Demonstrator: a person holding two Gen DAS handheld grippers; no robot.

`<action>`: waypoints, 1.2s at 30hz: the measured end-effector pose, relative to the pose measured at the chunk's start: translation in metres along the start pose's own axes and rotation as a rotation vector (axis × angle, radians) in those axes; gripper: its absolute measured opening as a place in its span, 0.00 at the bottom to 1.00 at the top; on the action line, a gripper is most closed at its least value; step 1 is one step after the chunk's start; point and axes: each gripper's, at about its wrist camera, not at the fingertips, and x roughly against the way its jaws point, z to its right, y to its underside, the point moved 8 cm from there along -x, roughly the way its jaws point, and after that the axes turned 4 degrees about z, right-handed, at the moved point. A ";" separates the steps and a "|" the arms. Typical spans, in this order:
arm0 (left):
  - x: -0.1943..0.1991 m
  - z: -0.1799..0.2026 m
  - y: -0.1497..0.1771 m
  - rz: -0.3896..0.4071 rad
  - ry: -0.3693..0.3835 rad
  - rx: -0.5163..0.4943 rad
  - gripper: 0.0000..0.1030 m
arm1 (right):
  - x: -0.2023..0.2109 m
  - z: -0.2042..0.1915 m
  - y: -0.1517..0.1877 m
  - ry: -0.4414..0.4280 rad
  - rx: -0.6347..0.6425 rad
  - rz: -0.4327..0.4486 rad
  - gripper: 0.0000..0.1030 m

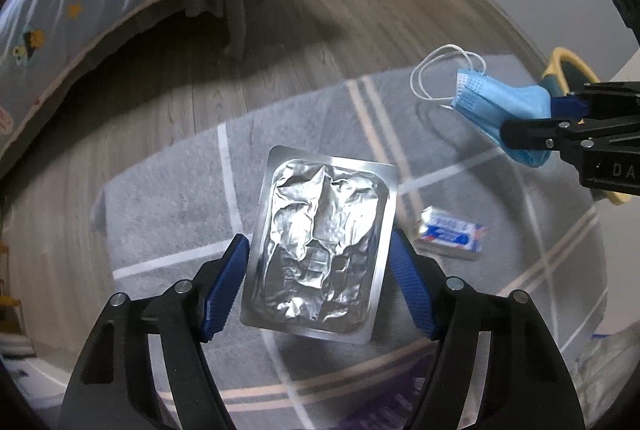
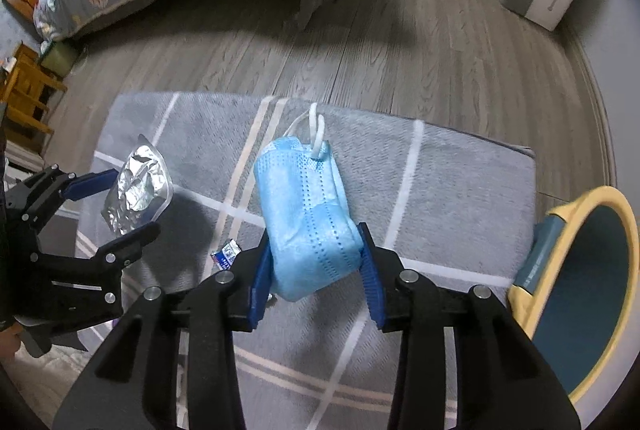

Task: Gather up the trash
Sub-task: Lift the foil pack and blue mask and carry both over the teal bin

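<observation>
Over the grey rug (image 2: 460,169), your left tongs (image 1: 320,254) are wide but clamped on the foil blister tray (image 1: 322,246), pads on both long edges. Your right tongs (image 2: 314,260) pinch the folded blue face mask (image 2: 308,209), ear loops dangling. Both point steeply down. Small wrapper (image 1: 452,234) lies on the rug between them; yellow-rimmed bin (image 2: 576,290) beside your right tongs.

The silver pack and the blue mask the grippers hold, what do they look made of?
Silver blister pack: seemingly aluminium foil, shiny, crinkled in sharp creases with a flat sealed rim. Blue face mask: looks like soft nonwoven fabric, matte, with dotted seams, bunching between the pads, with white elastic loops.
</observation>
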 end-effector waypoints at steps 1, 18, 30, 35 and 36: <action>0.004 0.002 -0.001 0.009 0.001 -0.001 0.70 | 0.008 0.003 0.000 -0.003 -0.009 0.017 0.38; 0.045 0.082 -0.040 0.126 0.068 -0.065 0.70 | 0.094 0.098 0.030 0.058 -0.182 0.139 0.38; 0.047 0.156 -0.062 0.158 0.109 -0.163 0.70 | 0.128 0.184 0.076 0.110 -0.325 0.161 0.38; 0.043 0.187 -0.068 0.163 0.132 -0.203 0.70 | 0.131 0.208 0.093 0.133 -0.355 0.154 0.38; 0.043 0.192 -0.068 0.164 0.139 -0.211 0.70 | 0.132 0.213 0.095 0.137 -0.360 0.152 0.38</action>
